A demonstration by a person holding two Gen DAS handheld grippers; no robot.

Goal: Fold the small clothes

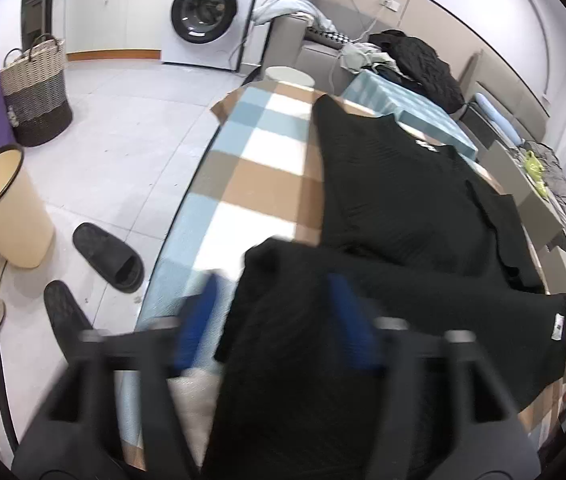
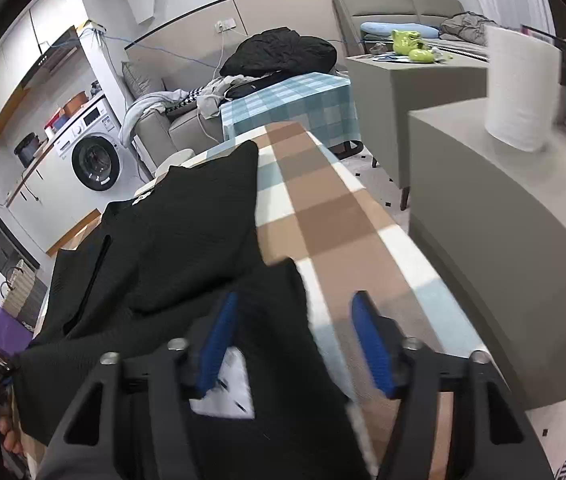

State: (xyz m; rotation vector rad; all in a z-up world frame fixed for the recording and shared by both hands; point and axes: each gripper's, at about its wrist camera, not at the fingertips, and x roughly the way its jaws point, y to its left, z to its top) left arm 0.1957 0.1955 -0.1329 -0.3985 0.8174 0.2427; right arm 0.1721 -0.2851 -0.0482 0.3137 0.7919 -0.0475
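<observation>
Black garment (image 1: 395, 184) between open left fingers (image 1: 199, 320)

The right claw (image 2: 297, 344) stands open over a black garment (image 2: 187, 232) on the checked tablecloth (image 2: 323, 216).

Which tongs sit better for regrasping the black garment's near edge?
Probably left: the left tongs stand open astride the black ribbed garment. The right tongs straddle only its edge, mostly checked tablecloth.

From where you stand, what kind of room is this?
Most likely a lived-in flat, a combined laundry and living space: a washing machine against the wall, a woven laundry basket on the floor, and a sofa piled with clothes behind the checked table.
</observation>
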